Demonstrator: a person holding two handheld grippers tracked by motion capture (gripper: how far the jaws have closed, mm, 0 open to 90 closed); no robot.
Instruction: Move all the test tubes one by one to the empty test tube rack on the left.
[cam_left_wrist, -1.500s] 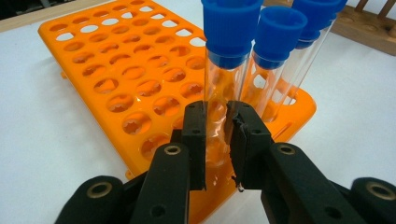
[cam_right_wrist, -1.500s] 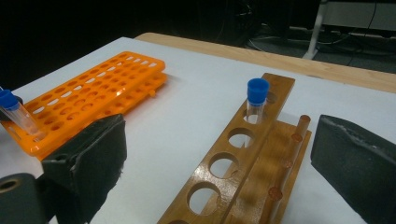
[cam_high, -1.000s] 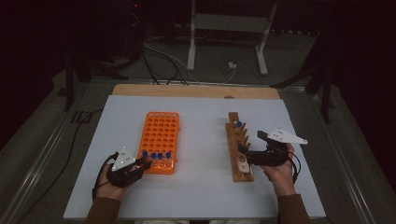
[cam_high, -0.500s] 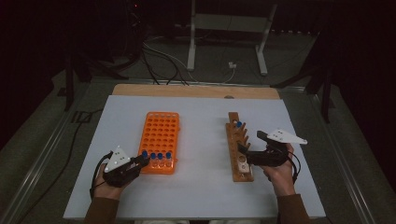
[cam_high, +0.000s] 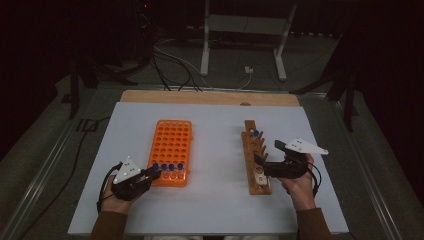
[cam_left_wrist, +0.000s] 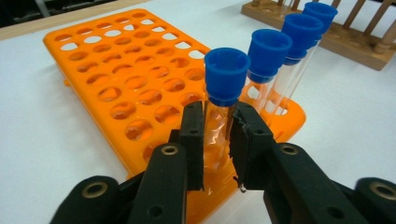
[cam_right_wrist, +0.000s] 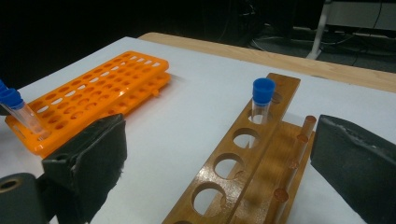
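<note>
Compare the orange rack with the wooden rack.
The orange rack is plastic, wide, with many rows of small holes; the wooden rack is narrow, with one row of larger holes beside pegs. The orange rack holds four blue-capped tubes along its near edge, the wooden rack one at its far end. Both lie flat on the table.

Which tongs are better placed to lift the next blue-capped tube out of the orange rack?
Left. The left tongs are shut on the nearest blue-capped tube in the orange rack. The right tongs are open at the wooden rack, away from those tubes.
</note>
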